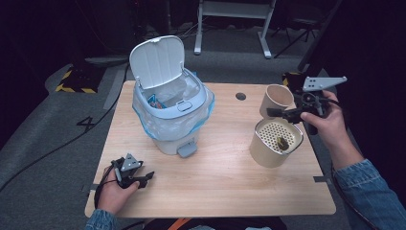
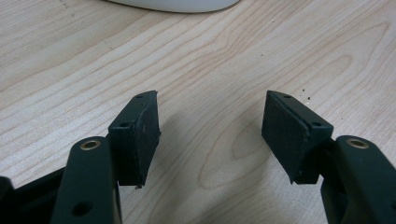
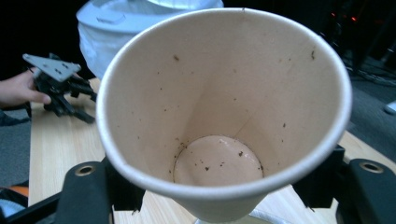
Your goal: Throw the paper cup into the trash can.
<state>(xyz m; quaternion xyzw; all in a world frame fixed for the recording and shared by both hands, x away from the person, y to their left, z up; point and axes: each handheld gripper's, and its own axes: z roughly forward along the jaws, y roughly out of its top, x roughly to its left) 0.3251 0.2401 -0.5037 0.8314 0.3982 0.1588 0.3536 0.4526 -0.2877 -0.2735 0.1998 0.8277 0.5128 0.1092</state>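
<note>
Paper cup (image 3: 224, 116) clamped in right gripper (image 1: 287, 113), held tilted above the strainer tub (image 1: 276, 142).
Left gripper (image 2: 212, 126) is parked on the table (image 2: 224, 56), jaws wide apart, nothing gripped.

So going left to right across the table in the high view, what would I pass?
Left gripper → white pedal bin with its lid up → strainer container → paper cup held in the right gripper.
</note>
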